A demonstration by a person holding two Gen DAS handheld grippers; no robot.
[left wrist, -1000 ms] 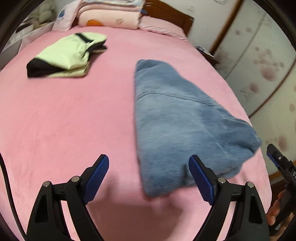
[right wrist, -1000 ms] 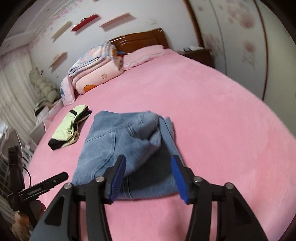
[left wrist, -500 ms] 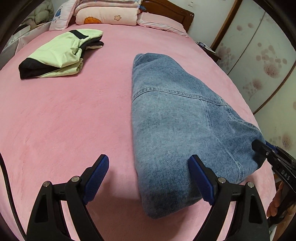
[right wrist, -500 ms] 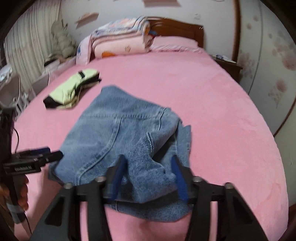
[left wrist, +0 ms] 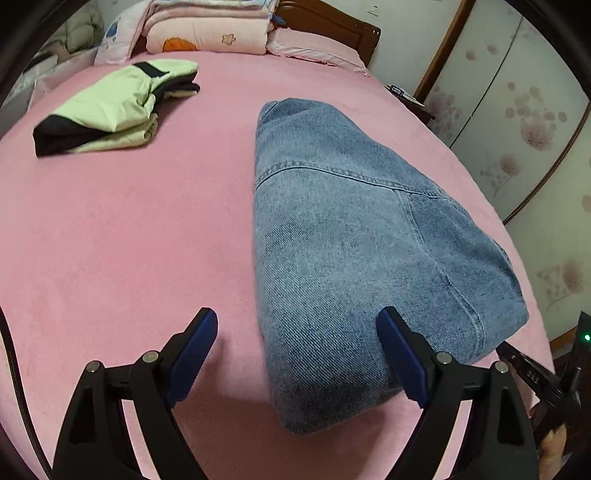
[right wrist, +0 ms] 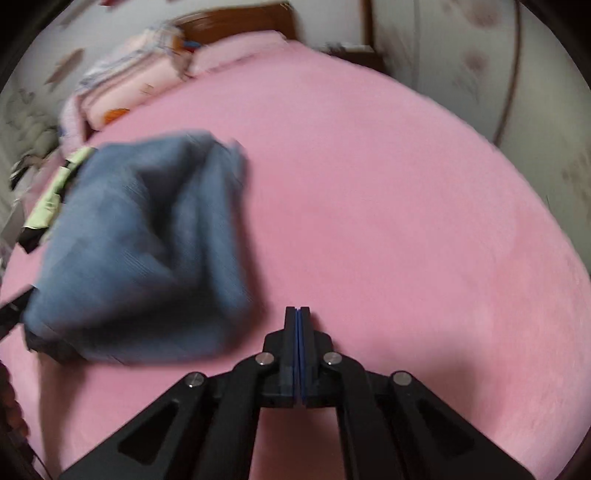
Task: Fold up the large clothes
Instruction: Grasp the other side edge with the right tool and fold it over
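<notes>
Blue jeans [left wrist: 351, 240] lie folded into a thick bundle on the pink bed [left wrist: 110, 240]. My left gripper [left wrist: 297, 325] is open, its blue pads [left wrist: 195, 350] standing either side of the bundle's near left corner without pressing on it. The right wrist view is blurred; there the jeans [right wrist: 140, 240] lie to the left and my right gripper [right wrist: 298, 314] is shut with nothing between its pads, over bare bedspread just right of the bundle. The left wrist view catches the right gripper [left wrist: 532, 373] at the bundle's near right corner, with a hand behind it.
A folded light-green and black garment [left wrist: 110, 107] lies at the far left of the bed. Stacked pink bedding [left wrist: 207, 29] and a pillow sit against the wooden headboard [left wrist: 332, 26]. Flower-patterned wardrobe doors [left wrist: 517, 110] stand right of the bed.
The right gripper, open around the jeans' bunched edge before, has let go, shut empty and dropped to the bundle's right. The jeans now lie flatter. The left gripper has edged slightly closer.
</notes>
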